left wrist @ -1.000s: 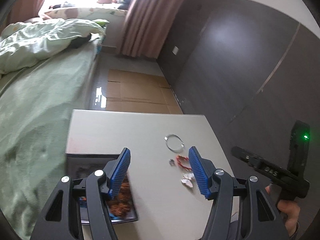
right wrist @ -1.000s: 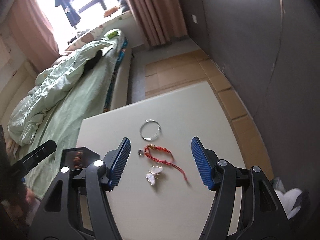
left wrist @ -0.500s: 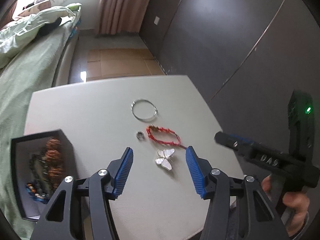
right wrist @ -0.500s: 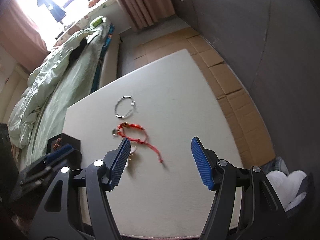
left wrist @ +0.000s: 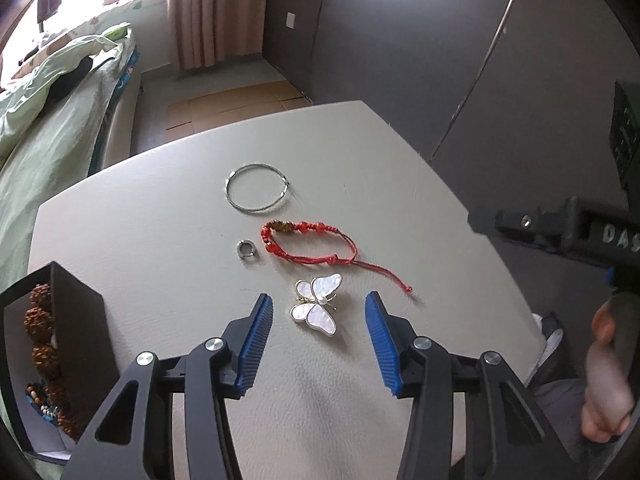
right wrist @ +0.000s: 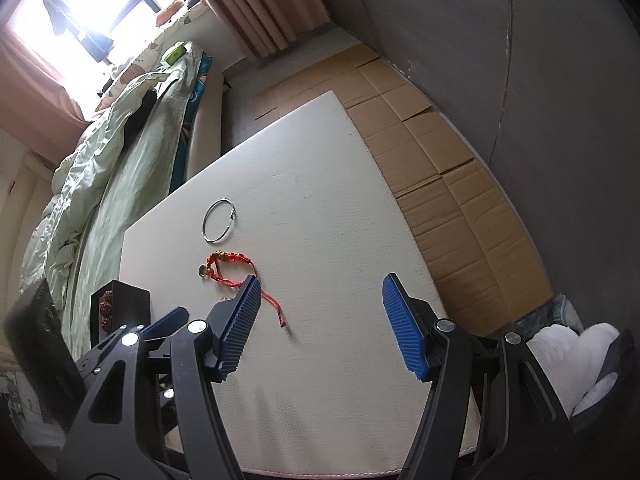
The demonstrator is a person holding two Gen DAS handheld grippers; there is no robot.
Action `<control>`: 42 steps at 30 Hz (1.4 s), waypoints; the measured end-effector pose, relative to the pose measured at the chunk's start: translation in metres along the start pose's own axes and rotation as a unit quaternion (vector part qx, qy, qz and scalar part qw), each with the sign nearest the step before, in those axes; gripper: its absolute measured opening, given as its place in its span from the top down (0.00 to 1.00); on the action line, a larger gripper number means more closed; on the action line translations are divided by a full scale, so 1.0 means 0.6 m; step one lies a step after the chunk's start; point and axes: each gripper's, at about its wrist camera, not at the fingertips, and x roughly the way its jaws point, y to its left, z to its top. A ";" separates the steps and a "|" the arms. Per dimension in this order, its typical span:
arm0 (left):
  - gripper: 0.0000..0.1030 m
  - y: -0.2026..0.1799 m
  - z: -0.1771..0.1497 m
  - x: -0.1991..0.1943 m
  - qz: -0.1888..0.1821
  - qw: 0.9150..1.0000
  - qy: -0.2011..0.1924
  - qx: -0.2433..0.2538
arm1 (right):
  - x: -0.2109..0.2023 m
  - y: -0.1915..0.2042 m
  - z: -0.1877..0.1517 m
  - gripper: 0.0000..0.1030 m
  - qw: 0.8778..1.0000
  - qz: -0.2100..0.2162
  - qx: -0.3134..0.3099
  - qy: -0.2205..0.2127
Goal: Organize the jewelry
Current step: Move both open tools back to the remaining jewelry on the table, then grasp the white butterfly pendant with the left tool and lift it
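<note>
Pale table [left wrist: 152, 248]. Left gripper [left wrist: 319, 344] spread wide around butterfly brooch [left wrist: 316, 303]; flat brooch may skid aside. Right gripper [right wrist: 320, 326] gaping, empty.

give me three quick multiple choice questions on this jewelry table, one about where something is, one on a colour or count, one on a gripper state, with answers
1. Where does the butterfly brooch lie?
A. inside the black box
B. on the table between the left gripper's fingers
C. inside the silver bangle

2. What colour is the braided bracelet?
A. red
B. green
C. white

3. What is the state of the left gripper?
A. shut on the small ring
B. shut on the bracelet
C. open, holding nothing

Answers:
1 B: the brooch rests on the table in the gap between the blue pads.
2 A: its cord and knots are red.
3 C: the jaws stand apart around the brooch without touching it.
</note>
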 end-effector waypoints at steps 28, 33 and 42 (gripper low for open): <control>0.95 0.006 -0.005 0.008 -0.002 1.000 0.003 0.021 | 0.018 0.020 0.000 0.38 1.000 -0.014 -0.019 0.010; 0.99 0.016 -0.002 0.000 0.005 1.000 0.002 0.014 | 0.022 0.026 -0.002 0.38 1.000 -0.016 -0.022 0.012; 1.00 0.045 0.008 -0.030 -0.005 1.000 -0.013 -0.014 | 0.031 0.039 -0.002 0.38 0.999 -0.021 -0.031 0.015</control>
